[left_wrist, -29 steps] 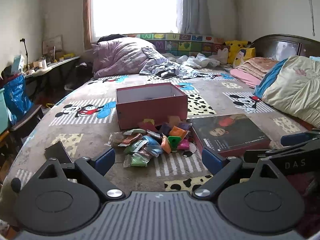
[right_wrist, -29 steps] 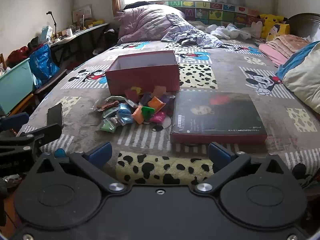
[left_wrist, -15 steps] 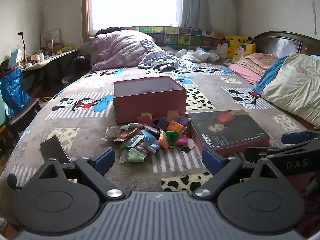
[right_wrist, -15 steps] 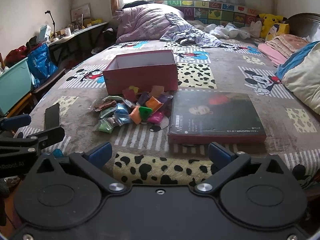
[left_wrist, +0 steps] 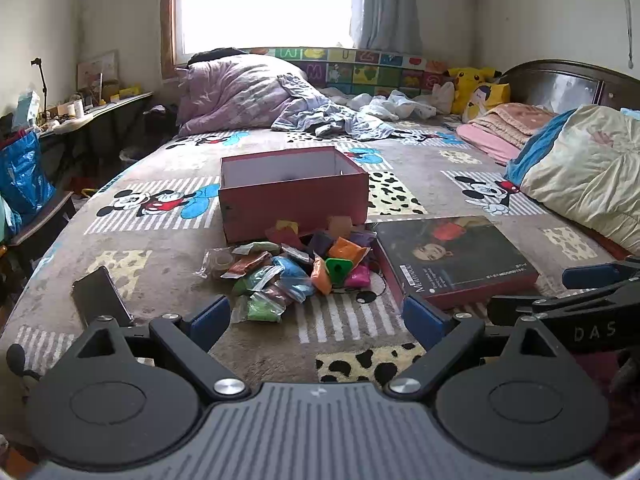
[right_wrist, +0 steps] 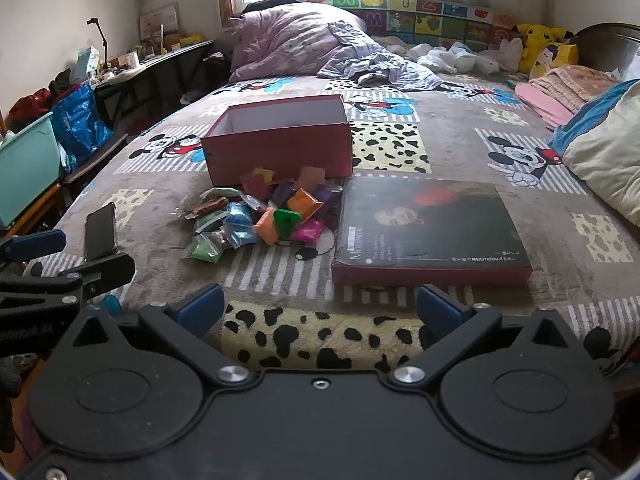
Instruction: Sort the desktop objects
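An open red box [left_wrist: 294, 194] [right_wrist: 280, 140] stands on the bed. In front of it lies a pile of coloured packets [left_wrist: 296, 270] [right_wrist: 260, 216], with a green plastic piece on top. To the right rests the box's dark lid [left_wrist: 450, 260] [right_wrist: 428, 230], flat with a portrait on it. My left gripper [left_wrist: 316, 318] is open, low over the bed's near edge, short of the packets. My right gripper [right_wrist: 318, 308] is open too, just before the lid's near edge. Each gripper shows at the side of the other's view.
A black phone [left_wrist: 100, 298] [right_wrist: 100, 230] lies at the left of the bed. Pillows and blankets [left_wrist: 580, 176] pile up at the right, a quilt [left_wrist: 240, 92] at the far end. A desk [right_wrist: 160, 60], blue bag and teal bin stand off the left edge.
Both grippers have drifted slightly; the view of the left one has shifted so the phone and packets sit a little nearer. Nothing was grasped.
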### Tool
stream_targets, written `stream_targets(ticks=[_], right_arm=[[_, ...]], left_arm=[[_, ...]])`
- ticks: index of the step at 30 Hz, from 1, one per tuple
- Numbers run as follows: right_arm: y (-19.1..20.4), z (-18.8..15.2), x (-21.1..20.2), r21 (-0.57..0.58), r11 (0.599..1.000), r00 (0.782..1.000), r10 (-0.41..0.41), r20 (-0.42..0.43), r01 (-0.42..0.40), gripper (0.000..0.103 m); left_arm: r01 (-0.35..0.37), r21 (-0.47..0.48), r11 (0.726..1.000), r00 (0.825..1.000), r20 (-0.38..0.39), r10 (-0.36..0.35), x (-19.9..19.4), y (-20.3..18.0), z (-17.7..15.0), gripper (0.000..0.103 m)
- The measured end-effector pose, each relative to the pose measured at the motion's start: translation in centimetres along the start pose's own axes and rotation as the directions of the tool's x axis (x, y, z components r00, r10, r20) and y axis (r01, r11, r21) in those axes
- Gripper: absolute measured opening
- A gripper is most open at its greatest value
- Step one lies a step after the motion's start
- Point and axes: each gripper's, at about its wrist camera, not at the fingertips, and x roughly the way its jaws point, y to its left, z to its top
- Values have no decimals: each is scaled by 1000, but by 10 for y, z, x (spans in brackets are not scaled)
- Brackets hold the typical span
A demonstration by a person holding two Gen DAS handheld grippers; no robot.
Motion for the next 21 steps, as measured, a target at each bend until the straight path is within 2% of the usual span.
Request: stream_targets(ticks=[21], right_arm=[[0,5,5,-12,1000,1000,-15,-19,15,103]], left_arm=[[15,-5,1000,1000,2,-15,9,3,1,94]])
